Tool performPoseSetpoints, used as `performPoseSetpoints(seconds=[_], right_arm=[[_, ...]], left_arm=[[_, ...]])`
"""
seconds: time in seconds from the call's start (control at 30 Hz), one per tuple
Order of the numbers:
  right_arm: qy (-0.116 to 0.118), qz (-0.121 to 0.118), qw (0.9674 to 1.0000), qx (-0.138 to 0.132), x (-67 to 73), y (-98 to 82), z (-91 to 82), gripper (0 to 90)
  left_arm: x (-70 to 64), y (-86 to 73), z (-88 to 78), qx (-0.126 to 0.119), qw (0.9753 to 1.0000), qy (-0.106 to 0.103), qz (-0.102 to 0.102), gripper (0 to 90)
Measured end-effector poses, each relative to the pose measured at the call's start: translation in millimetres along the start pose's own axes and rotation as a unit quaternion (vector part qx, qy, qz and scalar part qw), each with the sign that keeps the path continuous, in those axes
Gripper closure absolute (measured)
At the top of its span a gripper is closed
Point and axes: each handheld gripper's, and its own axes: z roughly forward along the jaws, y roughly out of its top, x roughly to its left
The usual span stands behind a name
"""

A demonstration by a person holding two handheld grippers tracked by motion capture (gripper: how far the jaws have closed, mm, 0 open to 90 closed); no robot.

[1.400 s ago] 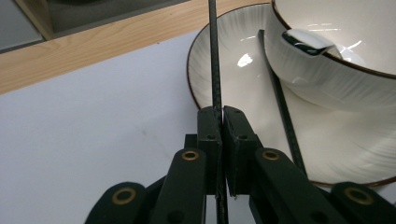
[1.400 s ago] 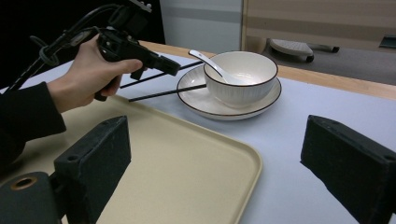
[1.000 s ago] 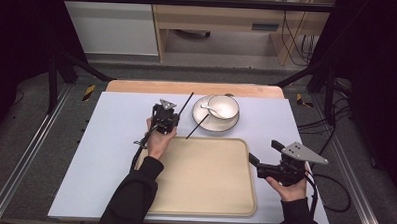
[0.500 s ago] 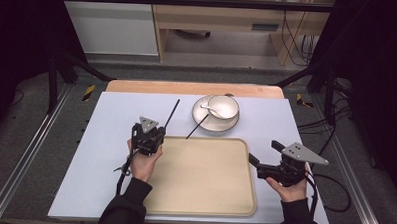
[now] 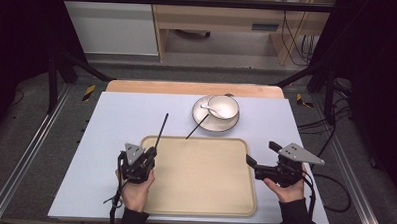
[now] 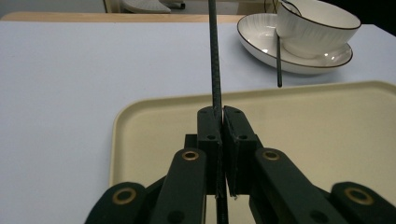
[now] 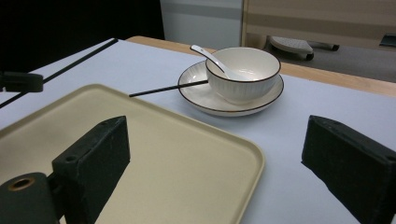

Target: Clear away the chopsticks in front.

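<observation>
My left gripper [image 5: 144,157] [image 6: 222,114] is shut on a thin black chopstick [image 5: 160,130] [image 6: 215,60] over the near left edge of the beige tray [image 5: 199,182] [image 6: 327,140]; the stick points away toward the far side. A second black chopstick [image 5: 196,128] [image 7: 168,87] leans on the rim of a white plate [image 5: 206,123] [image 7: 205,100]. The plate holds a white bowl [image 5: 224,107] [image 7: 243,70] with a white spoon [image 5: 209,109] [image 7: 210,56] in it. At the tray's right edge my right gripper [image 5: 261,153] [image 7: 217,135] stands open, with nothing between its jaws.
A pale lilac mat [image 5: 111,119] covers the table, with a wooden strip [image 5: 187,88] along its far edge. Black frame rails and cables [image 5: 330,141] run beside the table on both sides. The tray's surface is bare.
My left gripper has pulled back toward the person and leftward with the chopstick, from beside the plate to the tray's left edge. The right gripper has stayed put.
</observation>
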Motion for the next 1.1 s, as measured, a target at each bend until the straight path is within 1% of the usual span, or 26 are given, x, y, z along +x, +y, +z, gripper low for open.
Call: performPoseSetpoints(seconds=[0.1,0.17,0.2,0.33,0.43,0.5,0.57,0.6,0.7,0.8,0.9,0.97,1.03,1.1], right_arm=[[0.000,0.000,1.0000,0.000,0.5,0.2,0.1,7.8],[0.000,-0.002,1.0000,0.000,0.9,0.3,0.2,7.8],[0.000,-0.001,1.0000,0.001,1.4,0.4,0.0,7.8],[0.000,-0.001,1.0000,0.000,1.6,0.7,0.2,7.8],[-0.001,-0.002,1.0000,0.000,1.9,0.5,0.8,7.8],[0.000,-0.003,1.0000,0.002,2.6,0.4,0.9,7.8],[-0.001,-0.004,1.0000,0.002,3.4,0.6,1.5,7.8],[-0.001,-0.005,1.0000,0.002,3.6,0.7,1.8,7.8],[-0.001,-0.007,1.0000,0.006,4.6,0.4,2.8,7.8],[-0.002,-0.007,0.9999,0.008,4.8,-0.1,3.8,7.8],[-0.002,-0.007,0.9999,0.009,4.8,-0.5,4.1,7.7],[-0.002,-0.007,0.9999,0.008,4.7,-0.4,3.8,7.7],[-0.002,-0.007,0.9999,0.007,4.8,-0.2,3.5,7.8],[-0.001,-0.008,0.9999,0.007,5.0,-0.2,3.6,7.8]], left_arm=[[-3.0,-7.1,-10.2,-0.003,1.0000,0.005,-0.002,85.4],[-3.5,-12.3,-17.6,-0.007,0.9999,0.006,-0.011,85.4],[-3.9,-15.3,-20.9,-0.008,0.9999,0.007,-0.012,85.4],[-2.8,-28.1,-30.5,-0.008,0.9994,0.024,-0.022,85.4],[-1.2,-36.6,-33.3,0.001,0.9990,0.040,-0.023,85.4],[0.7,-43.2,-33.0,0.009,0.9985,0.046,-0.027,85.4],[3.0,-49.0,-30.2,0.022,0.9983,0.041,-0.035,85.4],[3.6,-51.0,-28.5,0.030,0.9980,0.046,-0.033,85.4],[6.1,-54.6,-24.1,0.043,0.9968,0.058,-0.034,85.4],[7.2,-56.4,-20.4,0.055,0.9958,0.067,-0.029,85.4],[7.0,-55.9,-19.1,0.065,0.9950,0.071,-0.027,85.4],[6.5,-55.4,-17.7,0.072,0.9941,0.078,-0.024,85.3],[5.9,-54.4,-15.9,0.083,0.9931,0.080,-0.019,85.3],[6.0,-53.4,-15.1,0.087,0.9926,0.083,-0.018,85.1]])
